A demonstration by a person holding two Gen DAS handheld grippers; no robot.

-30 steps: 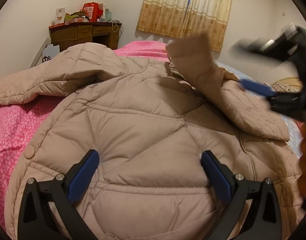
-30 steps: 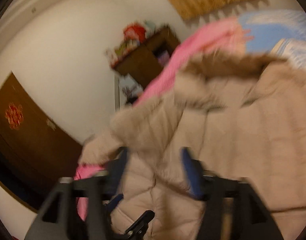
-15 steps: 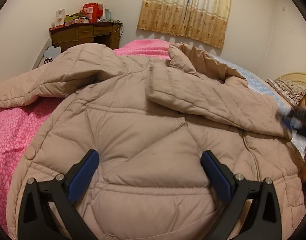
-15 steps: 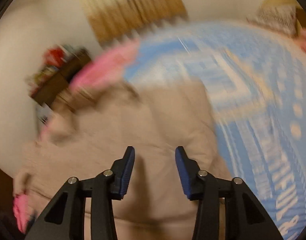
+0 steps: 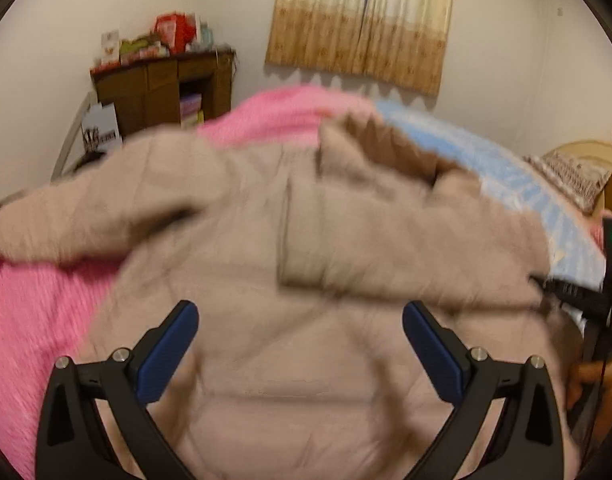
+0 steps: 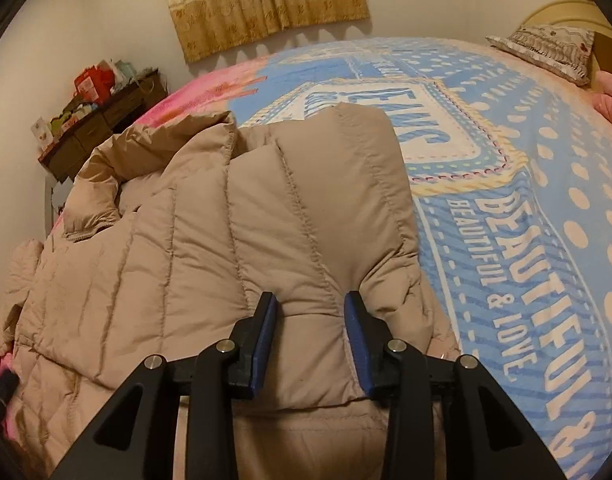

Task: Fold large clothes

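Bedroom with a blue printed bedspread (image 6: 506, 184); a beige puffer coat (image 6: 233, 216) lies across it, long axis running away from both grippers; right gripper (image 6: 310, 320), narrowed, pinches a padded fold straight ahead; left gripper (image 5: 299, 320) hangs wide open, empty, above the coat's body

Bed (image 6: 506, 128): blue patterned blanket (image 6: 526, 220) with printed lettering on near part; pink blanket (image 5: 33, 312) on desk-side part; beige quilted coat (image 6: 233, 240) spread across both; patterned pillow (image 6: 546, 50) at headboard end.
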